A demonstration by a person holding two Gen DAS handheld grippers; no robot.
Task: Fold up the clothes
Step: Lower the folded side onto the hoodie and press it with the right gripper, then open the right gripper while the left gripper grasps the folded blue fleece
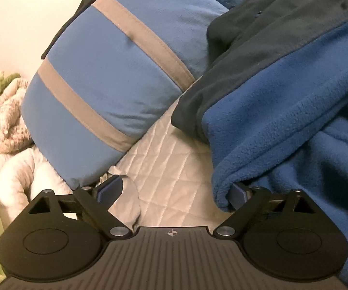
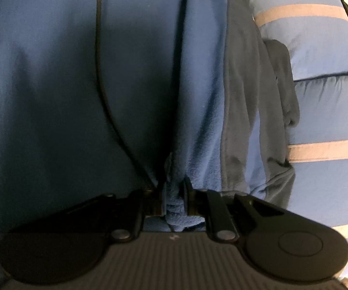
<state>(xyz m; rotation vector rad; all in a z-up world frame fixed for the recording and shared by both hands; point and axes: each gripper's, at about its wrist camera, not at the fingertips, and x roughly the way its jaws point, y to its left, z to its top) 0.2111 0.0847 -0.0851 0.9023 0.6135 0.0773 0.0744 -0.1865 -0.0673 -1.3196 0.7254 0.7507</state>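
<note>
Left hand-held gripper: jaws apart over the quilted bed cover, one finger under the blue fleece garment. Right hand-held gripper: clamped on the fleece.

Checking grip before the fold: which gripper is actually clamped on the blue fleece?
The right gripper: fleece is bunched between its closed fingers. The left gripper is wide open.

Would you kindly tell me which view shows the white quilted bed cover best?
The left wrist view: the white quilted bed cover lies bare between the striped blue pillow and the blue fleece garment. The right wrist view shows none.
</note>
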